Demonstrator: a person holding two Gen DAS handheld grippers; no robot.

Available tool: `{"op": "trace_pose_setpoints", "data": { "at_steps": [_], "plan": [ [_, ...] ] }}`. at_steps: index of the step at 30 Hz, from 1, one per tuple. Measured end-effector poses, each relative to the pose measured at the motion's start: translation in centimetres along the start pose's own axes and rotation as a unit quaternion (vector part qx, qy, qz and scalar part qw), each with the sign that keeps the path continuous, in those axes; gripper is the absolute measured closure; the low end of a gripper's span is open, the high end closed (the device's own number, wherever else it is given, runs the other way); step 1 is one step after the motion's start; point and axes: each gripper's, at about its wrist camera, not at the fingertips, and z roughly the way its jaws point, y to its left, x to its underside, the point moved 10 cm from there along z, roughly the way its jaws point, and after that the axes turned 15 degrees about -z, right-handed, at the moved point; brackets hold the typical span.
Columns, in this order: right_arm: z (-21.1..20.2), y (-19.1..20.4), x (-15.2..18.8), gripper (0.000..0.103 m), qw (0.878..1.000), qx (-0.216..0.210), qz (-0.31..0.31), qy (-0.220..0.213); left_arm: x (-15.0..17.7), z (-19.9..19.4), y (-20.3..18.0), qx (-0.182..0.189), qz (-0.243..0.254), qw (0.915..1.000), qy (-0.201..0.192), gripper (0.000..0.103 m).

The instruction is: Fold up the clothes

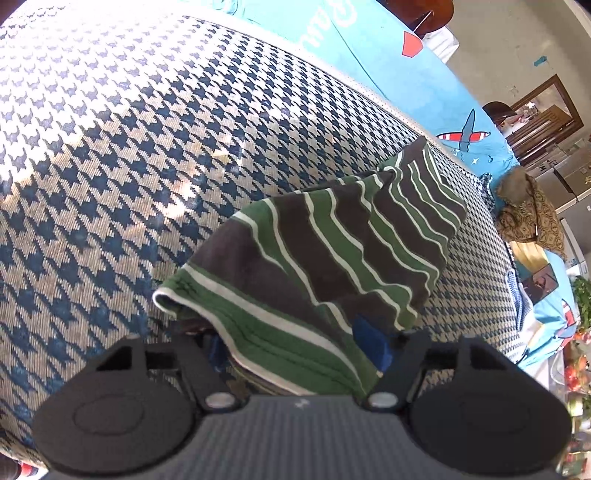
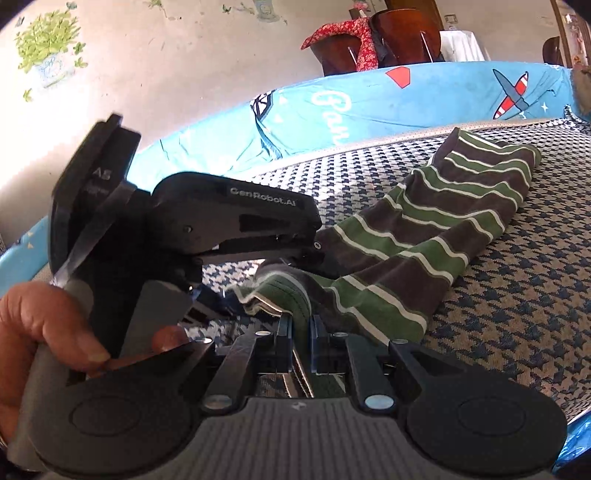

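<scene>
Both tongs grip one striped garment (image 2: 424, 236): the right tongs (image 2: 301, 334), closed tight, pinch a folded green hem between their blue-padded fingers (image 2: 318, 343), while the left tongs (image 1: 295, 354) clamp another bunched edge of the same cloth, which drapes over and hides most of their blue fingers (image 1: 369, 343). Seen from the right wrist camera, the left tongs (image 2: 255, 288) reach in from the left, held by a person's hand (image 2: 48, 325) wrapped around the grey handle.

From the two grips, the garment, banded in green and dark brown with thin white lines, trails away across a houndstooth blanket (image 1: 147, 147) in navy and cream that it partly rests on, its far end narrowing like a sleeve or leg.

Beyond the blanket lies a bright blue sheet (image 2: 369, 107) printed with red-and-white aeroplanes and white lettering. A brown patterned cloth (image 1: 528, 214) sits heaped at the blanket's far corner. Behind the bed stand two dark wooden chairs (image 2: 402, 37), one draped with a red floral cloth (image 2: 343, 33), against a pale wall bearing a green potted-plant sticker (image 2: 48, 48). A framed mirror (image 1: 546, 107) hangs farther off.
</scene>
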Motion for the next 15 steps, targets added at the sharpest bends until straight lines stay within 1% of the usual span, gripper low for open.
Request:
{"op": "trace_pose_setpoints", "data": {
  "at_steps": [2,6,7,9,10,11,15],
  "plan": [
    [0.5,0.1,0.5,0.092,1.000,0.006,-0.012,0.015,0.1,0.1,0.1,-0.011,0.014,0.9998,-0.005,0.053],
    [1.2,0.2,1.5,0.091,0.999,0.013,-0.027,0.037,0.1,0.0,0.1,-0.021,0.030,0.9993,-0.007,0.062],
    [1.3,0.3,1.7,0.089,0.999,0.017,-0.033,0.039,0.1,0.0,0.2,-0.025,0.037,0.9990,-0.007,0.066],
    [1.3,0.4,2.0,0.080,0.998,0.023,-0.048,0.044,0.1,0.0,0.2,-0.029,0.046,0.9985,-0.007,0.067],
    [1.3,0.6,2.1,0.073,0.997,0.024,-0.058,0.046,0.2,0.0,0.1,-0.031,0.051,0.9982,-0.006,0.068],
    [1.2,0.8,2.3,0.068,0.996,0.023,-0.067,0.045,0.2,0.0,0.2,-0.031,0.053,0.9981,-0.006,0.069],
    [0.9,1.9,2.4,0.060,0.994,0.015,-0.105,0.036,0.2,-0.2,0.6,-0.026,0.054,0.9982,-0.003,0.070]
  ]
}}
